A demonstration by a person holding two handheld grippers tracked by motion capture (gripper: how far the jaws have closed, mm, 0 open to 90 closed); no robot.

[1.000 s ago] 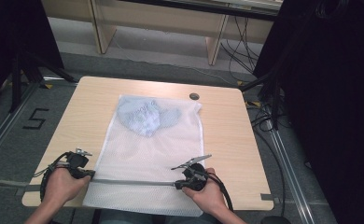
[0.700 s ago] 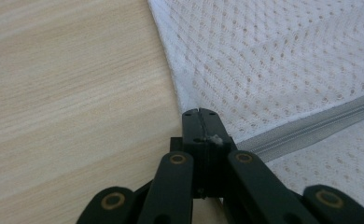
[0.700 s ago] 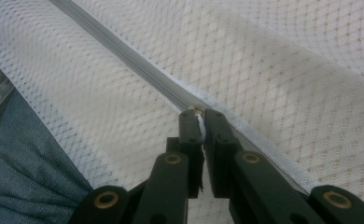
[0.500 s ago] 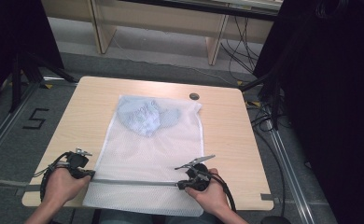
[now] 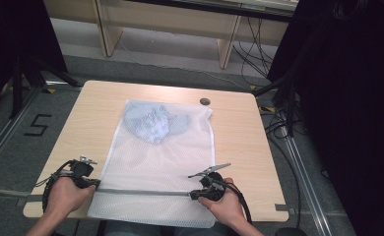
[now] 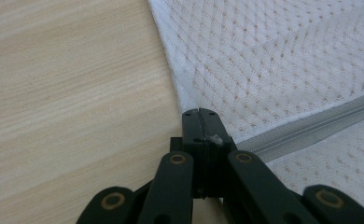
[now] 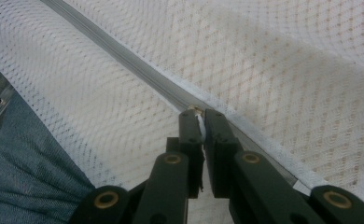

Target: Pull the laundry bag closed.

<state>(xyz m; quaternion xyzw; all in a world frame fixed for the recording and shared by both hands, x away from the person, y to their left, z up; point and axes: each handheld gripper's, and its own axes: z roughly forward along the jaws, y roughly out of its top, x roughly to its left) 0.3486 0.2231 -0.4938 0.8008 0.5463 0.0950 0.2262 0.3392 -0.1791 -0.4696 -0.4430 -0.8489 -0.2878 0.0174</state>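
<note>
While the white mesh laundry bag [image 5: 155,162] lies flat at the worktop's [image 5: 239,142] centre, its near end overhanging the 6 o'clock edge, a pale blue garment [image 5: 153,123] sits inside toward 12 o'clock. At 8 o'clock the left hand-held gripper [image 6: 199,122] is clamped on the bag's corner beside the grey zipper [image 5: 145,192]. At 5 o'clock the right hand-held gripper [image 7: 199,114] pinches the white zipper pull [image 7: 200,125].

Even, soft overhead light keeps the tabletop [image 5: 96,113] bright in the high view, while the surroundings fall to near black. The gripper views are sharp on the mesh bag [image 6: 283,56] but soft in the near foreground, with a broad shadow band across the mesh in the right gripper view.
</note>
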